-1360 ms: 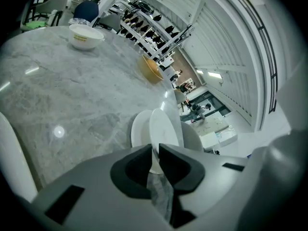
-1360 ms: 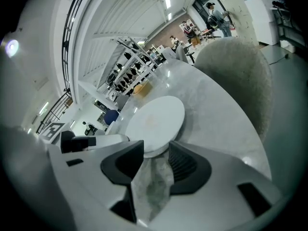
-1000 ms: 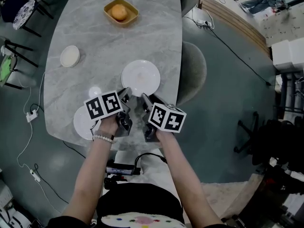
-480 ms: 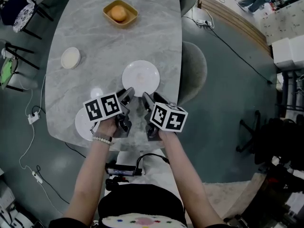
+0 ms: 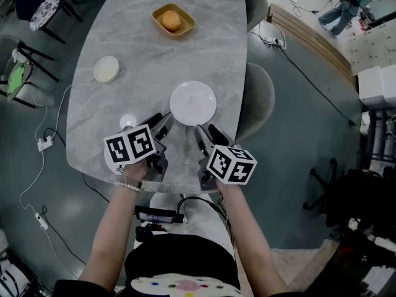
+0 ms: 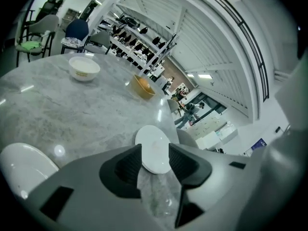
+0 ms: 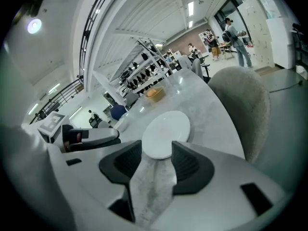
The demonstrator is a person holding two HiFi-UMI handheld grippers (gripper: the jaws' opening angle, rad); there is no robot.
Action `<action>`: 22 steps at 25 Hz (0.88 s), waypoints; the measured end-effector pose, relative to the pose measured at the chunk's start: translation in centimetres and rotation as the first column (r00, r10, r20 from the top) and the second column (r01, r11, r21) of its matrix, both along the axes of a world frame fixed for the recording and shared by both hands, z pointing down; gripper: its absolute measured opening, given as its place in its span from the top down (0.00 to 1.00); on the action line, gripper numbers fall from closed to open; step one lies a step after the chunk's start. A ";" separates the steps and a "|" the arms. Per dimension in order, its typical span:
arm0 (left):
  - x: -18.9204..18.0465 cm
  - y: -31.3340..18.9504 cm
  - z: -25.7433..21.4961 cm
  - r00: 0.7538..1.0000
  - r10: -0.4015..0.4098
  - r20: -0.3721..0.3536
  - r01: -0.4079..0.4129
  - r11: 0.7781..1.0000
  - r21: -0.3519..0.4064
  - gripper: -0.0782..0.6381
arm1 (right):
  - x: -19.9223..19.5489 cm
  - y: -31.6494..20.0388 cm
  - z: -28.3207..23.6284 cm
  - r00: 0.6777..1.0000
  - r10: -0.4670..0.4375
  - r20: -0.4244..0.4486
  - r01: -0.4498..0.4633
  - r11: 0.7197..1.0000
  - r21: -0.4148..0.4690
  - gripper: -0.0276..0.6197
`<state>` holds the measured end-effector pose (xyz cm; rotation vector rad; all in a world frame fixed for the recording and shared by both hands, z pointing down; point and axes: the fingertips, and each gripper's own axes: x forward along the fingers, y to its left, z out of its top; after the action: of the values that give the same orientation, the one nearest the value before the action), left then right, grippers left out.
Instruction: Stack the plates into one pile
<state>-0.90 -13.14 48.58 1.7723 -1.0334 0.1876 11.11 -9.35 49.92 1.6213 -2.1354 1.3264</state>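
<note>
Above the grey marble worktop [image 5: 154,54], head view: a grey chair [image 5: 263,94] stands tucked against the right edge, and cables [image 5: 37,184] trail on the floor. A yellow dish [image 5: 173,21] at the far end holds a round orange item. A small white bowl [image 5: 106,69] sits well apart from it near the left edge. One white plate [image 5: 193,103] lies toward the right edge, bare marble all round it. The left gripper [image 5: 161,122] and right gripper [image 5: 206,132] hover side by side just short of it, jaws spread after just opening, nothing between them.

Left gripper view: past the parted jaws of the left gripper [image 6: 155,158] the plate [image 6: 153,146] lies untouched. A second plate [image 6: 21,165] rests at the near worktop edge, lower left. The bowl [image 6: 84,67] and yellow dish [image 6: 143,86] stand farther back, across open marble.

Right gripper view: the right gripper [image 7: 158,160] is likewise wide and empty, with the plate [image 7: 166,131] beyond its tips. The chair [image 7: 240,100] crowds the worktop's right edge, and the left gripper shows at the left.
</note>
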 end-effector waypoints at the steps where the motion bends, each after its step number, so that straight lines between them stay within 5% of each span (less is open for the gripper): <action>1: -0.7 0.1 -0.5 1.000 -0.009 0.013 0.009 1.000 0.017 0.64 | -0.5 0.1 -0.7 1.000 -0.027 0.000 0.027 0.999 0.024 0.66; 10: -6.1 2.1 -4.5 0.992 -0.102 0.077 0.091 0.986 0.139 0.66 | -4.7 1.2 -5.9 0.966 -0.254 -0.048 0.258 0.948 0.184 0.66; 22: -13.8 7.8 -4.3 0.953 -0.299 0.053 0.291 0.949 0.124 0.66 | -9.7 2.8 -6.5 0.910 -0.414 0.015 0.403 0.893 0.202 0.66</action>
<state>-14.70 -5.30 44.28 1.6966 -1.3711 0.0042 1.36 -6.53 43.45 1.1000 -2.5269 1.0695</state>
